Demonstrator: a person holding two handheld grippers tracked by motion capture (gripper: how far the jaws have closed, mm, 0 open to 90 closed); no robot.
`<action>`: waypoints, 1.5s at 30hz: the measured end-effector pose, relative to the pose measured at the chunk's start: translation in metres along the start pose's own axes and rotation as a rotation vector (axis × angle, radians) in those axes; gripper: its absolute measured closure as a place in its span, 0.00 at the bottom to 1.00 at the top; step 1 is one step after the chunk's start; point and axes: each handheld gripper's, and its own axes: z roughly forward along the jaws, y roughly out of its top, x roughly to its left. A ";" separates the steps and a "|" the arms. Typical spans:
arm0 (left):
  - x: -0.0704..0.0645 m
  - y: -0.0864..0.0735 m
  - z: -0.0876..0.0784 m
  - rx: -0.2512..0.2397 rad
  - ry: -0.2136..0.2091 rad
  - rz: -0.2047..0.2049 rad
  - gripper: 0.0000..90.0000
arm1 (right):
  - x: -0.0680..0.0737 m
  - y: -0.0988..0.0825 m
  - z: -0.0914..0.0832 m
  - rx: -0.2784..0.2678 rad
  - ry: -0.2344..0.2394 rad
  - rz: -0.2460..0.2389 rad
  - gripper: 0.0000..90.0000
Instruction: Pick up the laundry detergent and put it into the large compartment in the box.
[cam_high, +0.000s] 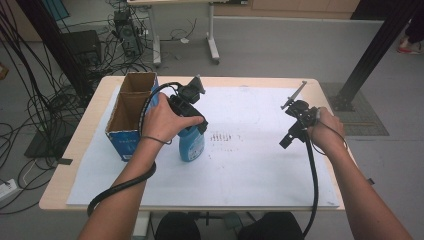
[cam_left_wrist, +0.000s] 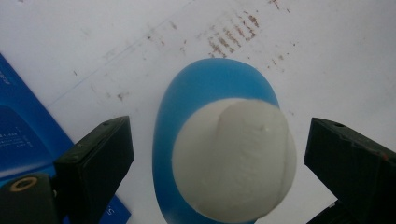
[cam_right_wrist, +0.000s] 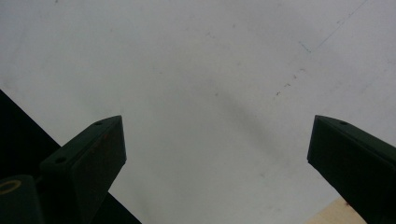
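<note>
A blue bottle (cam_high: 191, 146) with a white cap (cam_left_wrist: 233, 158) stands upright on the white sheet, just right of the box. My left gripper (cam_high: 198, 126) hangs directly over it, pointing down. In the left gripper view the left gripper (cam_left_wrist: 219, 128) is open, its jaws on either side of the cap with a gap on both sides. My right gripper (cam_high: 287, 140) hovers over the right part of the sheet. It is open with nothing between its jaws, and bare paper lies under the right gripper (cam_right_wrist: 217, 123).
An open-topped cardboard box (cam_high: 131, 107) with blue sides (cam_left_wrist: 18, 126) stands at the table's left. A white paper sheet (cam_high: 250, 170) covers the wooden table and carries brown smudges (cam_high: 222, 136) near the bottle. Cables trail from both grippers toward the front edge.
</note>
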 end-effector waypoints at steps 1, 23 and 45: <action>0.000 0.000 0.000 0.002 -0.002 0.001 0.09 | 0.000 0.000 0.000 0.001 0.001 -0.001 0.05; -0.001 -0.001 0.001 0.007 0.004 -0.003 0.09 | 0.000 -0.002 -0.002 0.002 -0.006 0.002 0.05; 0.003 0.000 0.006 0.014 0.002 -0.012 0.12 | 0.000 0.000 -0.001 0.009 -0.006 0.000 0.05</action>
